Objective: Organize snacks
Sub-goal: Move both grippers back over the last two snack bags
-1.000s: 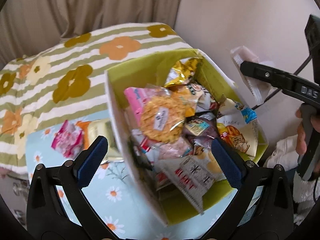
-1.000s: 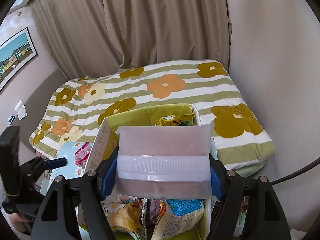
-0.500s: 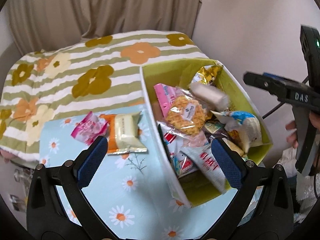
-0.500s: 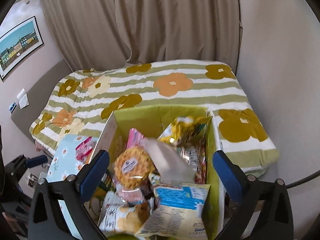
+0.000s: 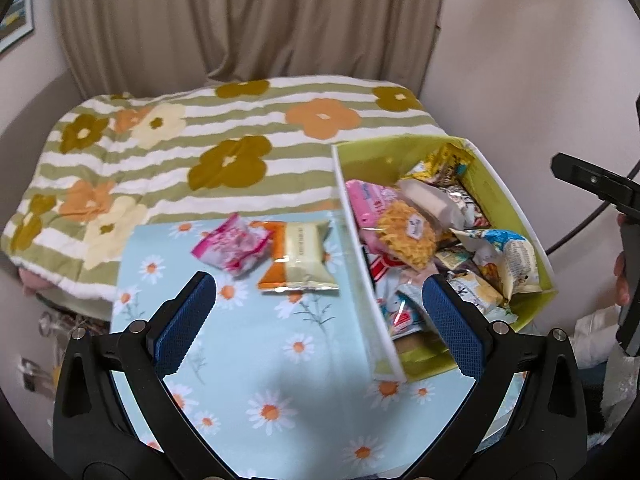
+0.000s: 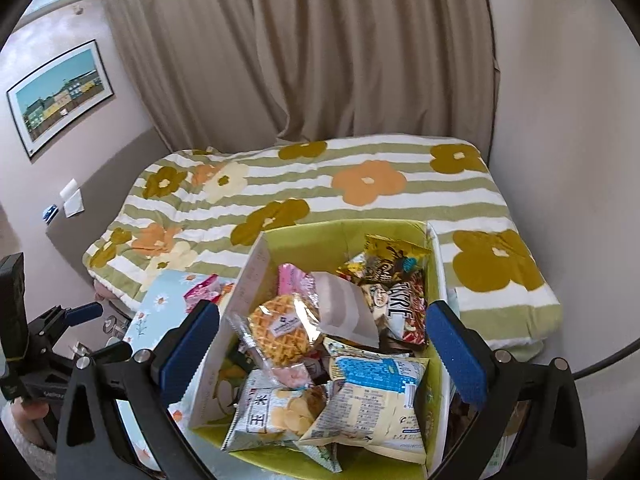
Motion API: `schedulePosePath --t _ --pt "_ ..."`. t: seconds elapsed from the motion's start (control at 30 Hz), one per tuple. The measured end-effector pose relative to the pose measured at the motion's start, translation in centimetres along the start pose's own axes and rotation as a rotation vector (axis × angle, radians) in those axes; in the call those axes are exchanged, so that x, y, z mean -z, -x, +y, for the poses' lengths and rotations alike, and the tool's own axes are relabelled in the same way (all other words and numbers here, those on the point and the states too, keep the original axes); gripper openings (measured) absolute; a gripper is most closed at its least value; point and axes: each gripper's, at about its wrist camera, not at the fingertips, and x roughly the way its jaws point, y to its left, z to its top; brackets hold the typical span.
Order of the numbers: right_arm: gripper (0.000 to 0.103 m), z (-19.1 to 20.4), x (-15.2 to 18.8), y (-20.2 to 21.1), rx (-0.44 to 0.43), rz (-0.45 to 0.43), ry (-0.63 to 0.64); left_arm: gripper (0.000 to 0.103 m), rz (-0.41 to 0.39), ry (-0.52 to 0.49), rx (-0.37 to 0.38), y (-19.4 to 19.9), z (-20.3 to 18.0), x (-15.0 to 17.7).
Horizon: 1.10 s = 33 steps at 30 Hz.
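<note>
We hold the left gripper (image 5: pixel 318 306) spread and empty over the daisy-printed blue cloth (image 5: pixel 248 360). Beyond it lie two loose snacks: one pink crinkled packet (image 5: pixel 230 248) touching one cream-and-orange packet (image 5: pixel 298 258). Our right gripper (image 6: pixel 322 340), also spread and empty, hangs over the one green-lined cardboard box (image 6: pixel 320 240) heaped with packets.

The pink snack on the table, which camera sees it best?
The left wrist view: the whole pink snack lies in the open beside the orange packet. The right wrist view shows only a corner behind the box wall.
</note>
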Motion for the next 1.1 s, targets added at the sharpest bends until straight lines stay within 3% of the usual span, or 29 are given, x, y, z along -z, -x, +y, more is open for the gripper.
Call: schedulePosePath --t 0.27,0.5,0.83,1.1 --pt "0.103 2.4 0.6 0.3 -0.092 -0.016 0.053 0.103 -0.010 0.025 -0.099 2.1 3.1 1.2" --pt "0.103 6.1 0.9 -0.9 -0.141 -0.008 0.096 0.103 -0.014 0.067 -0.107 2.7 5.9 1.8" --pt "0.103 12.8 1.2 -3.9 -0.123 0.020 0.104 0.102 0.031 0.046 -0.031 0.0 11.2 0.8" --pt "0.103 18.3 1.8 -8.3 -0.062 0.058 0.028 0.102 0.085 -0.061 0.039 -3.2 16.9 -1.5"
